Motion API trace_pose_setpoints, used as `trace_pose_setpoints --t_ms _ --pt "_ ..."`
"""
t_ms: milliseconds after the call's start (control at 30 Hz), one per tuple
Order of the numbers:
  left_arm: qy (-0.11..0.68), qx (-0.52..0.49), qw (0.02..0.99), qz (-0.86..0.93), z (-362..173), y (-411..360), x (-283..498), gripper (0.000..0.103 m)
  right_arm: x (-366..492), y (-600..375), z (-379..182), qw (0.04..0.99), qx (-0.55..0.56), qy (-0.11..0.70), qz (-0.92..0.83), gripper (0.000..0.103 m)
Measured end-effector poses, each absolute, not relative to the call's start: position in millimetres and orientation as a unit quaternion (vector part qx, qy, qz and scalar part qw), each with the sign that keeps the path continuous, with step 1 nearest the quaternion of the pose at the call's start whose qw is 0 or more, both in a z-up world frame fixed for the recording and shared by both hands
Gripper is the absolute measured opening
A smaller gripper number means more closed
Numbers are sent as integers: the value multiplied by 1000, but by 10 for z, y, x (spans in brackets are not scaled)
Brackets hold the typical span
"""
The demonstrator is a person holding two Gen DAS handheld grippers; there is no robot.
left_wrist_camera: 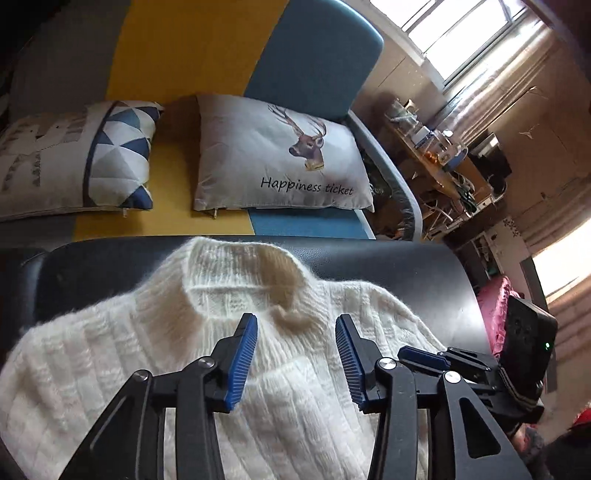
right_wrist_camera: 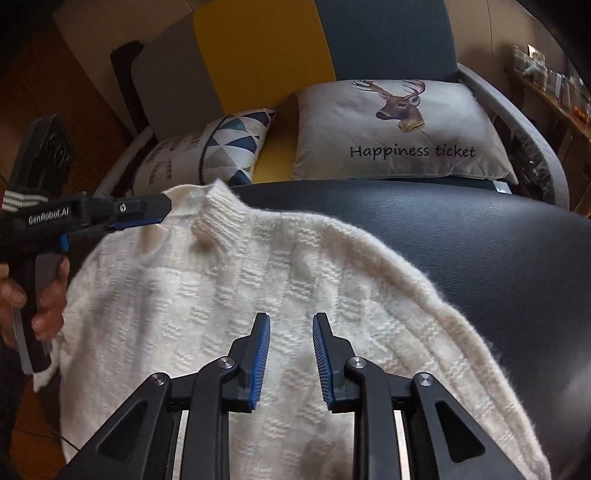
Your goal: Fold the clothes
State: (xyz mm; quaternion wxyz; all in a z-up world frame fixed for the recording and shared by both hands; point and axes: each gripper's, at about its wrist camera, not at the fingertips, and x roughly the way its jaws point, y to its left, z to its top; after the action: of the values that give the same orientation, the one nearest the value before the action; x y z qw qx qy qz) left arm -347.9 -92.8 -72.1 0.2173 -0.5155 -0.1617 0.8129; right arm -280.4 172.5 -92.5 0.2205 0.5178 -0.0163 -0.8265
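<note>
White sweater [right_wrist_camera: 229, 295] mid-frame, spread on black seat [right_wrist_camera: 461, 236] | left gripper [left_wrist_camera: 297, 354] gaping, right gripper [right_wrist_camera: 291, 354] gaping, both empty | soft, fluffy, limp: I'd pinch shoulder edges

**A lived-in home sitting room**

The setting was a home. A sofa [left_wrist_camera: 177, 55] in grey, yellow and blue panels stood behind a black padded surface [right_wrist_camera: 461, 243], and two throw pillows lay on its seat: a deer pillow [left_wrist_camera: 280, 158] printed "Happiness ticket" and a triangle-patterned pillow [left_wrist_camera: 74, 158]. To one side, a cluttered wooden shelf [left_wrist_camera: 436, 155] carried jars and small household items. Daylight came through a window [left_wrist_camera: 461, 33] hung with sheer curtains [left_wrist_camera: 517, 92], and pink bedding [left_wrist_camera: 493, 310] showed at the far edge.
</note>
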Motion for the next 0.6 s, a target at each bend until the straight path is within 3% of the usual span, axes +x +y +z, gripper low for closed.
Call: trace_pose_setpoints --t_ms 200,233,267,300,467,600 --pt "-153 -552 242 783 -1035 -672 -3837 48 -2854 1809 -1069 219 510 -3 -832 24" --pt "-151 -550 257 780 -1044 -621 -3853 38 -2853 1819 -1087 218 507 1 -834 24" --pt "-140 -544 274 780 -1025 -556 -3847 10 -2852 1828 -1104 218 505 4 -835 24" --pt "-130 -534 286 785 -982 -501 -3831 2 -2851 1837 -1122 217 502 7 -837 23" --pt "-161 -476 287 816 -788 -509 -3939 3 -2840 1874 -1203 214 489 25 -845 21" --pt "-100 -502 234 827 -1066 -345 -4082 3 -2788 1821 -1224 206 479 47 -852 21"
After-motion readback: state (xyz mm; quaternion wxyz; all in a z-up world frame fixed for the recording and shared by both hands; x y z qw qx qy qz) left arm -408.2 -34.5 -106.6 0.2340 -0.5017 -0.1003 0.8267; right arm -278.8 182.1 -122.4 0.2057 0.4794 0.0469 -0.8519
